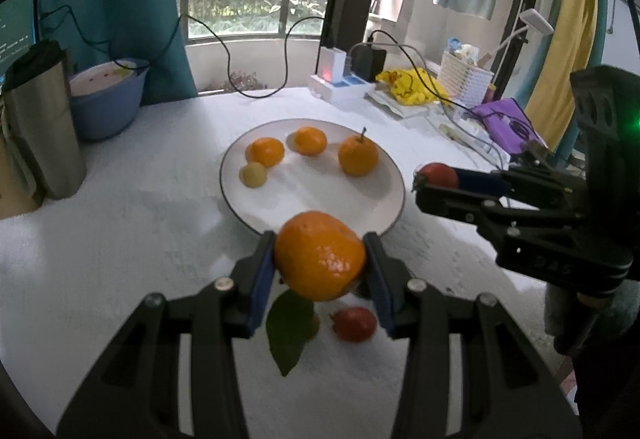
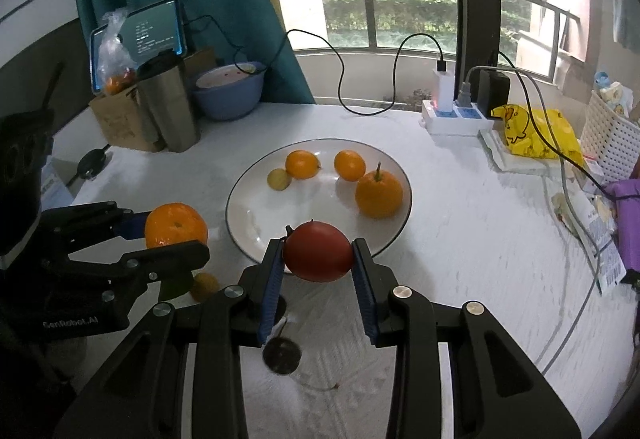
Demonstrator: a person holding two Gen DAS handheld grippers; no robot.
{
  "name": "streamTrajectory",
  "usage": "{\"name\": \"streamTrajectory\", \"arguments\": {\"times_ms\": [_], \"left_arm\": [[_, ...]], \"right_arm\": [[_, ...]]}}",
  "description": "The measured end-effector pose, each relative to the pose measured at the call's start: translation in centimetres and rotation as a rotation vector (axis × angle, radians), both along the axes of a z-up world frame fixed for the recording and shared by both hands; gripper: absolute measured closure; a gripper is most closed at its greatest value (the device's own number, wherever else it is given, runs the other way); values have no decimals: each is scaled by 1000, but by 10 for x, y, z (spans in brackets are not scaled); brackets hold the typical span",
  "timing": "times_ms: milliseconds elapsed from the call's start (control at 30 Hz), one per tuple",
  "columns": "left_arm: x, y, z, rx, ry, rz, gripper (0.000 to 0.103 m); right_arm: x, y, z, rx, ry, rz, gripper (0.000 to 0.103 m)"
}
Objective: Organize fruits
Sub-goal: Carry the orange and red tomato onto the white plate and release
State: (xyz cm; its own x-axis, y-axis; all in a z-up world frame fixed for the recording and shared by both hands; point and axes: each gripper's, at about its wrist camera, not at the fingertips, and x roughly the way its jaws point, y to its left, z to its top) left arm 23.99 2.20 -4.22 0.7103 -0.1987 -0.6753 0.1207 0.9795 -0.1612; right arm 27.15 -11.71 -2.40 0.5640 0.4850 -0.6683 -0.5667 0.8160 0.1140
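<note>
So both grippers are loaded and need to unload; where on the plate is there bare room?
The plate is bare across its near half, between the near rim and the stemmed orange. The far half is crowded: two oranges and a small yellow fruit. The left gripper holds an orange, the right gripper a red fruit.

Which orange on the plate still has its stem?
The largest orange, on the plate's right side. A short stem sticks up from its top; the two smaller oranges behind it show none.
</note>
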Motion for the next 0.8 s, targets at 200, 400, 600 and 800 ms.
{"name": "streamTrajectory", "arguments": {"times_ms": [200,400,600,800], "left_arm": [[19,8,-6,-5,11,5,58],[39,14,-15,5,23,12,58],[59,14,-21,17,25,16,58],[73,18,-29,17,49,17,58]], "right_arm": [[16,4,-3,-7,8,-8,67],[32,10,-11,-12,32,-9,67],[48,13,-24,-35,52,-23,67],[59,17,-35,-62,61,-31,67]]}}
